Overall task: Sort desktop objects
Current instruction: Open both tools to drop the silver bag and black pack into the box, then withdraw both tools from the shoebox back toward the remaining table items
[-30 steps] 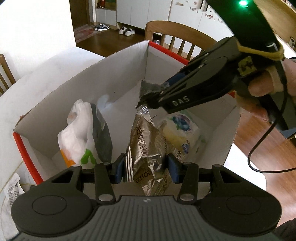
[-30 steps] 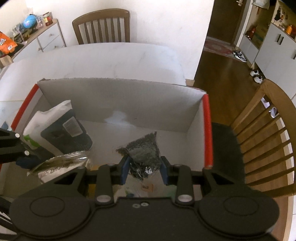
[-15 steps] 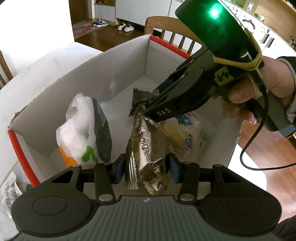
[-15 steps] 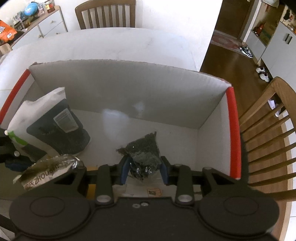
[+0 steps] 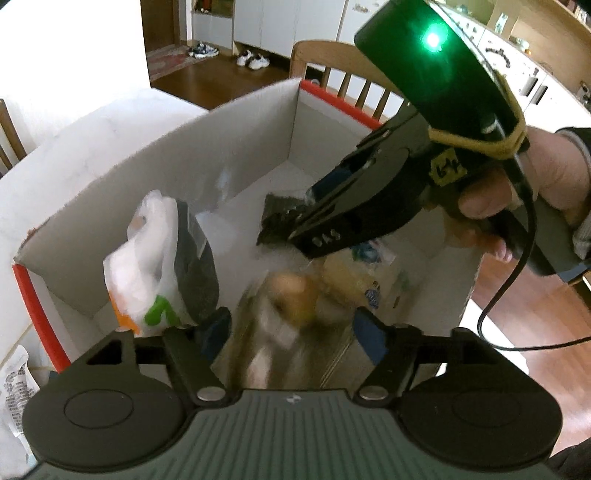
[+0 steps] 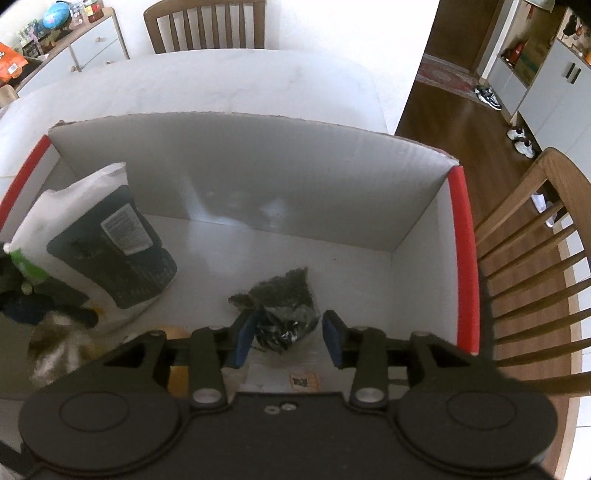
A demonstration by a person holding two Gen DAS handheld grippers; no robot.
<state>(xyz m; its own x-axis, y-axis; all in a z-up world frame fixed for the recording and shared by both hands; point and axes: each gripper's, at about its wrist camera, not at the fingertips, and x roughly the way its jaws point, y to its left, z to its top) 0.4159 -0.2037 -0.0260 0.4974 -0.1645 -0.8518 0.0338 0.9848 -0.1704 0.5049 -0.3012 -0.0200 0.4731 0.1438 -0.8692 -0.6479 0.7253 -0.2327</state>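
Both grippers hang over a white cardboard box with red edges. My left gripper is open; the silver-gold snack packet is a blur below it, dropping into the box. My right gripper is open too; the dark packet sits between its blue pads, loose. In the left wrist view the right gripper shows from the side. A white and dark bag stands at the box's left.
A yellow-white packet lies on the box floor. The box sits on a white marble table. Wooden chairs stand at the far side and the right. A white wrapper lies outside the box.
My left gripper has opened and the silver-gold packet falls from it. My right gripper has opened around the dark packet. The right gripper has moved up and right in the left view.
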